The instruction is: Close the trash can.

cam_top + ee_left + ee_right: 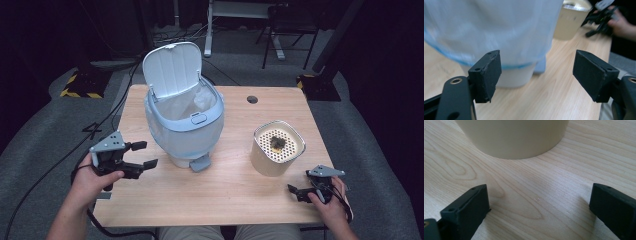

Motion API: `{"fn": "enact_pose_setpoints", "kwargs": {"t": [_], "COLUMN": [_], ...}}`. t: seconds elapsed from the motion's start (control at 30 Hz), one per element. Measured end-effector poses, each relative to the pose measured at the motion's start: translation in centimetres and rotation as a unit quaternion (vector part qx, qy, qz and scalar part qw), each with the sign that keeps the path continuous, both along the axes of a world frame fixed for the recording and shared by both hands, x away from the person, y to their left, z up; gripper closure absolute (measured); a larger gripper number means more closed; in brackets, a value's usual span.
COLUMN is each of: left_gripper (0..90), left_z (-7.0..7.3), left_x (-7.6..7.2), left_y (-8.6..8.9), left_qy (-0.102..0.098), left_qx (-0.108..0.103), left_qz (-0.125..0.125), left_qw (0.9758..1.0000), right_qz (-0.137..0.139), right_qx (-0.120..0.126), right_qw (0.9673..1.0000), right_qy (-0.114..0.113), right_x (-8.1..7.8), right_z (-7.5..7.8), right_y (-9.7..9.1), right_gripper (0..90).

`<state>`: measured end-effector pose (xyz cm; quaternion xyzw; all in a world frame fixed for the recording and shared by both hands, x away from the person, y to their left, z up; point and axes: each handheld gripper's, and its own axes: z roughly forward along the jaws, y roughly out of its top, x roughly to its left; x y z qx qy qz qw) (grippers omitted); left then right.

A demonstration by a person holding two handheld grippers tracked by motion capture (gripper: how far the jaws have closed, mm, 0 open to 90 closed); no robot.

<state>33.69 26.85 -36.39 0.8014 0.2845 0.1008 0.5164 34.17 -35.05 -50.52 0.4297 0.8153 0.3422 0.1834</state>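
We hold both grippers wide and empty; the left gripper (142, 155) hangs just beside the open bin (184, 120), the right gripper (296, 191) near the cream container (277, 147); a careless swing might tip either.

Dark studio: hazard-striped stand bases (80, 85), floor cables (105, 117)

Pale blue bin (185, 127) with its white lid (172, 67) up and a white liner inside. Cream canister (276, 150), its top dotted with small holes around a dark clump. Light wood-grain worktop (230, 185). Black hand-held gripper (145, 155) jaws, grey plate.
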Motion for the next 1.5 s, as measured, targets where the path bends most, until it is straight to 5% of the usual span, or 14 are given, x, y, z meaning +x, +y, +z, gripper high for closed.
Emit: {"fn": "enact_pose_setpoints", "kwargs": {"t": [0.37,0.53,0.77,1.03,1.27,1.5], "left_gripper": [23.2,23.7,25.6,25.7,27.9,27.9], "left_z": [4.8,6.8,9.1,11.2,12.1,13.0], "left_x": [1.5,2.5,4.5,6.5,9.2,11.0], "left_y": [1.1,1.1,1.1,0.9,1.5,1.3], "left_qy": [-0.037,-0.064,-0.084,-0.086,-0.066,-0.067], "left_qx": [-0.038,-0.040,-0.072,-0.074,-0.093,-0.082], "left_qz": [-0.035,-0.027,-0.015,0.013,0.039,0.059], "left_qw": [0.9980,0.9968,0.9937,0.9934,0.9928,0.9926], "right_qz": [0.000,0.000,0.000,0.000,0.000,0.001], "right_qx": [0.000,0.000,0.000,0.000,-0.001,-0.001], "right_qw": [1.0000,1.0000,1.0000,1.0000,1.0000,1.0000], "right_qy": [0.000,0.000,0.000,0.000,0.000,-0.001], "right_x": [0.0,0.0,0.0,0.0,0.0,0.1], "right_z": [0.0,0.0,0.0,0.0,0.0,0.0], "right_y": [0.0,0.0,0.0,0.0,0.0,0.0], "right_gripper": [2.7,2.7,2.7,2.7,2.6,2.7]}}
